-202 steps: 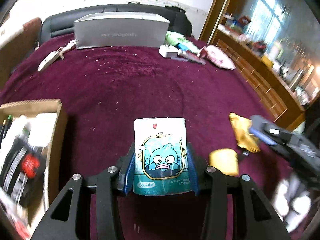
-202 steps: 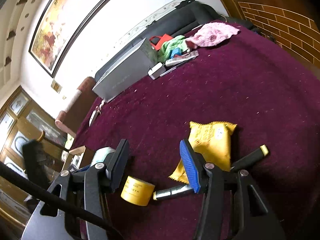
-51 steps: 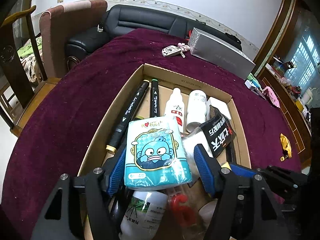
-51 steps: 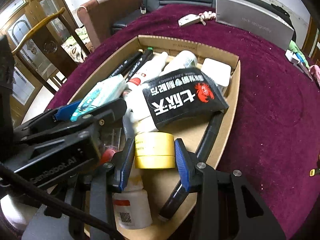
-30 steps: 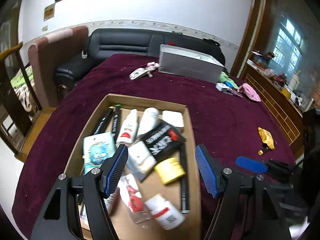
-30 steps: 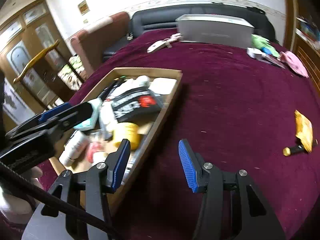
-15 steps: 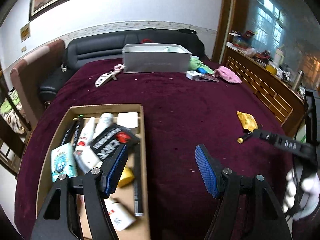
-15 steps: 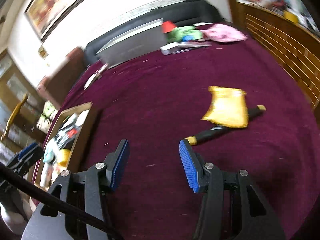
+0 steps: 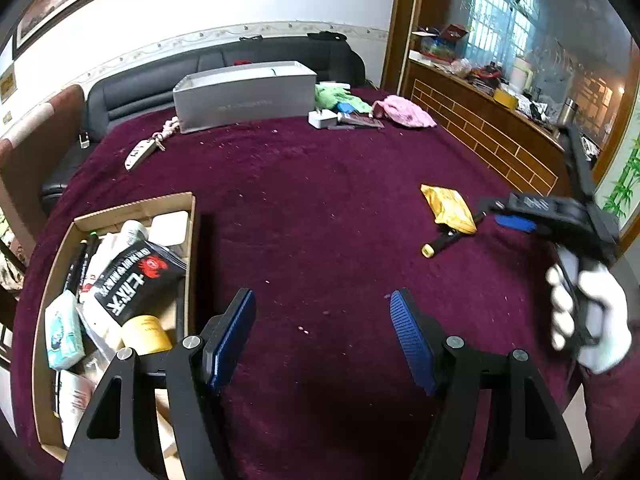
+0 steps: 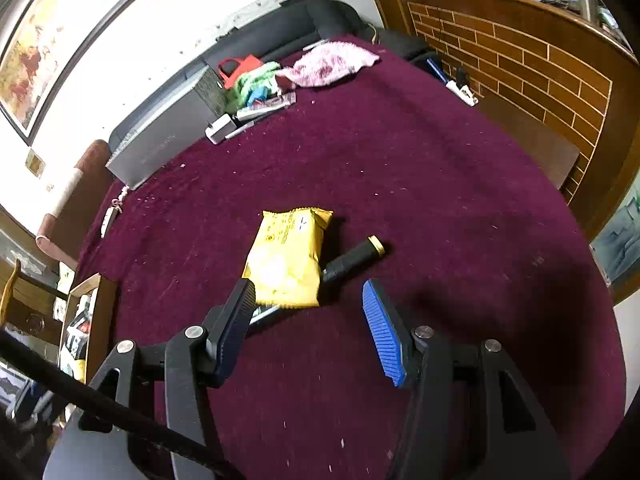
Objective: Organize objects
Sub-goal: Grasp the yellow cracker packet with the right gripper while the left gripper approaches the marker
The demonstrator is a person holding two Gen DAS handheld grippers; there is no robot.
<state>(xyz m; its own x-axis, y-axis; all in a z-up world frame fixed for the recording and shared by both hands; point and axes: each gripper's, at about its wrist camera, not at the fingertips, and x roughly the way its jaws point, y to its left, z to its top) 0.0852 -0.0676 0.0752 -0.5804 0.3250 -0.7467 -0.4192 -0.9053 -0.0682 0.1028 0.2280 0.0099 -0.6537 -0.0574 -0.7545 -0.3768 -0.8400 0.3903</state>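
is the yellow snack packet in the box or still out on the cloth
Out. The yellow snack packet lies flat on the maroon cloth, over a black marker, far from the cardboard box.

Soft window daylight, fisheye-warped edges

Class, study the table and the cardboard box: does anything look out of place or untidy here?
Yes. The yellow packet lies on top of a black marker out on the cloth, apart from the cardboard box, where the other items sit heaped.
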